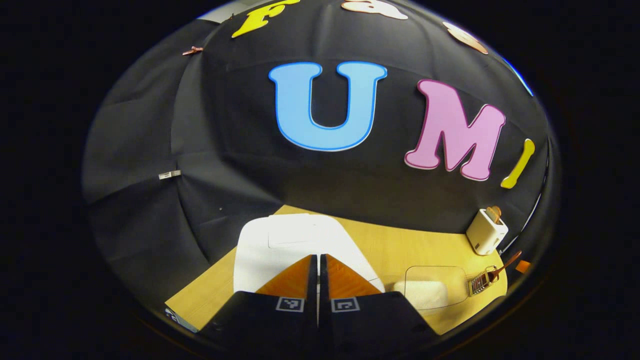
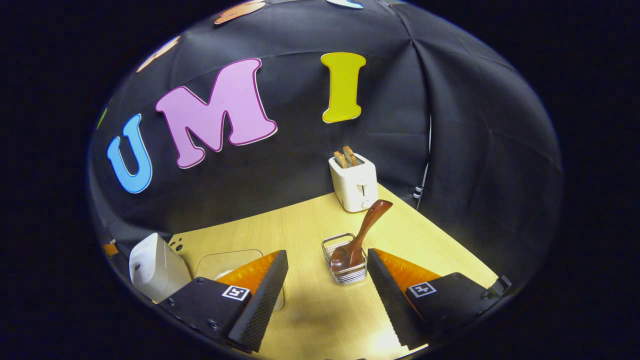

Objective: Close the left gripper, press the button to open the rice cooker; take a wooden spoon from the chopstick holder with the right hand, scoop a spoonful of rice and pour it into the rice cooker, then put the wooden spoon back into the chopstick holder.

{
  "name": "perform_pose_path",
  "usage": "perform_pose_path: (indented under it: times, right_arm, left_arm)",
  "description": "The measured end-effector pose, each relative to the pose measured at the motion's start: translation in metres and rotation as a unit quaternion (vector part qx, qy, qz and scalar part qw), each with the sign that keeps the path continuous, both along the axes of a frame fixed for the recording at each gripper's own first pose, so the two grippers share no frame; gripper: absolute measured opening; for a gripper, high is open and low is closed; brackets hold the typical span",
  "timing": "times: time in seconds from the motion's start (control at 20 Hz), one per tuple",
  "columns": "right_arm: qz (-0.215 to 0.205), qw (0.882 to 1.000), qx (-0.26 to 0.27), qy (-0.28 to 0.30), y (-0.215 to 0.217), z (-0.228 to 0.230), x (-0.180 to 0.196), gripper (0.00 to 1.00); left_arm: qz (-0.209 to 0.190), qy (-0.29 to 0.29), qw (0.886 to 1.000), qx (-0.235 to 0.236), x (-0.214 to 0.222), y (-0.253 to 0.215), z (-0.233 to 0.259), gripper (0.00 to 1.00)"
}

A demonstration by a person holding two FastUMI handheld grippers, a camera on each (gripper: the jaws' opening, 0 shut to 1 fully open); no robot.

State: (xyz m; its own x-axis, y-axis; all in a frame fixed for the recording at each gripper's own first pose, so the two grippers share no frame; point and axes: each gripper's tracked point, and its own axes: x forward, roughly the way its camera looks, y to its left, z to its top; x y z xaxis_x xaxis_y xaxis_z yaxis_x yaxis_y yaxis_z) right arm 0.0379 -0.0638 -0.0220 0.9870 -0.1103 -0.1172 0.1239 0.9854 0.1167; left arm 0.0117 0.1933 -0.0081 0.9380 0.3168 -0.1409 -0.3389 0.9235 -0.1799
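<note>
A: Left gripper view?
B: Left claw (image 1: 318, 260) pressed together, fingers side by side over the white rice cooker (image 1: 295, 250), lid down. Clear rice container (image 1: 435, 290) at four o'clock; chopstick holder (image 1: 482, 281) beyond.
A: Right gripper view?
B: Right claw (image 2: 327, 272) spread wide, pinching nothing. Wooden spoon (image 2: 357, 240) leans in the holder at twelve o'clock, toaster (image 2: 354, 182) behind, on the worktop (image 2: 300, 220).

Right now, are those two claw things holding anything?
No, nothing. The left gripper is shut on air above the white rice cooker. The right gripper is open, short of the brown wooden spoon in its wire holder.
</note>
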Motion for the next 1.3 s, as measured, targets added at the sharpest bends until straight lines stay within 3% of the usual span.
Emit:
perform_pose_path:
  times: [0.3, 0.55, 0.95, 1.3]
  right_arm:
    - [-0.011, 1.000, 0.007, 0.014, -0.002, -0.017, -0.010, 0.98]
    - [-0.019, 1.000, 0.005, 0.024, -0.009, -0.025, -0.017, 0.98]
    - [-0.025, 0.999, 0.013, 0.032, -0.016, -0.033, -0.015, 0.99]
    - [-0.012, 0.999, 0.017, 0.047, -0.010, -0.047, -0.014, 0.99]
  left_arm:
    - [-0.031, 0.056, 0.997, -0.031, 0.029, -0.001, -0.030, 0.08]
    - [-0.024, 0.080, 0.995, -0.048, 0.039, 0.006, -0.050, 0.05]
    - [-0.019, 0.099, 0.992, -0.081, 0.037, 0.006, -0.061, 0.06]
    - [-0.039, 0.094, 0.983, -0.151, 0.036, 0.009, -0.059, 0.06]
